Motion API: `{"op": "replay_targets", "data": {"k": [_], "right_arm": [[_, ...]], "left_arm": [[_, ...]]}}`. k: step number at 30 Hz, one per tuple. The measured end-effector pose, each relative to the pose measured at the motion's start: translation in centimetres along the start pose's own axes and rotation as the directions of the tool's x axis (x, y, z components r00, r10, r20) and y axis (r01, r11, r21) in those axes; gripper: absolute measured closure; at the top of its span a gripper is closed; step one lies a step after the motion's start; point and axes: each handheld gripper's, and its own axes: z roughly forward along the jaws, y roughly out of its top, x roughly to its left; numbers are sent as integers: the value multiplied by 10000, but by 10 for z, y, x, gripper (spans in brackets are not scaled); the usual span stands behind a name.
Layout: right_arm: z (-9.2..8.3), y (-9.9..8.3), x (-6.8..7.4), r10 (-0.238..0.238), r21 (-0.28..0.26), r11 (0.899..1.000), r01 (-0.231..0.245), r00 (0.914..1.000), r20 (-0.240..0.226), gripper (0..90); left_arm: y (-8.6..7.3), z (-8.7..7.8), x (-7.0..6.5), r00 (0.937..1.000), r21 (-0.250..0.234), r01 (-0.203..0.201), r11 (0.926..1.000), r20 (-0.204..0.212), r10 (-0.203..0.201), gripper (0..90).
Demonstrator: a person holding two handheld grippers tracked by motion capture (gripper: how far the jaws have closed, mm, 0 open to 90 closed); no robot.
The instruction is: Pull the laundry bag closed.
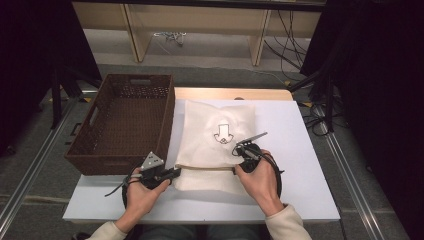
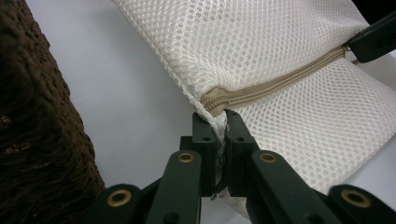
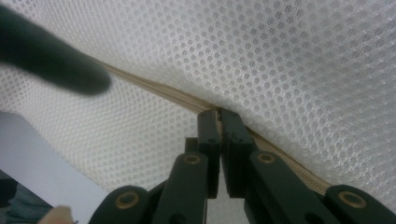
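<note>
Work in hand: a white mesh laundry bag (image 1: 216, 135) lies flat on the white table (image 1: 300, 150), and both grippers work at its beige zipper (image 1: 205, 168).
Place of the bag: in the middle of the table, just beside the brown woven basket (image 1: 125, 122), which stands at its left side.
Long axis of the zipper: it runs across the near part of the bag, from left to right, almost parallel to the near table edge.
Left gripper (image 2: 219, 126): clenched on the mesh at the left end of the zipper (image 2: 275, 84), at the bag's corner. In the high view this gripper (image 1: 175, 171) points to the right, along the zipper line.
Right gripper (image 3: 218, 114): its jaws are pressed together on the zipper line (image 3: 154, 88), probably on the slider, but the slider itself is hidden between the jaws. In the high view it (image 1: 239, 159) sits at the right end of the zipper.
Key relation: the two grippers face each other along the zipper; the whole zipper length lies between them.
Nearer hand: the right hand (image 1: 260, 182) is the one at the slider, so I judge that it makes the pull, and the left only anchors the corner.
Next move, my judgement: the pull must follow the zipper axis toward the left gripper, while the left holds firm.
Risk: if the anchor slips, the soft mesh will bunch up and the slider may jam.
</note>
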Motion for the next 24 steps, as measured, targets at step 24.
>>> {"op": "replay_targets", "data": {"k": [24], "right_arm": [[-4,-1,-8,-290,-228,9993,289,9996,-41,887]], "left_arm": [[0,1,0,10000,-25,-1,10000,20,1,851]]}}
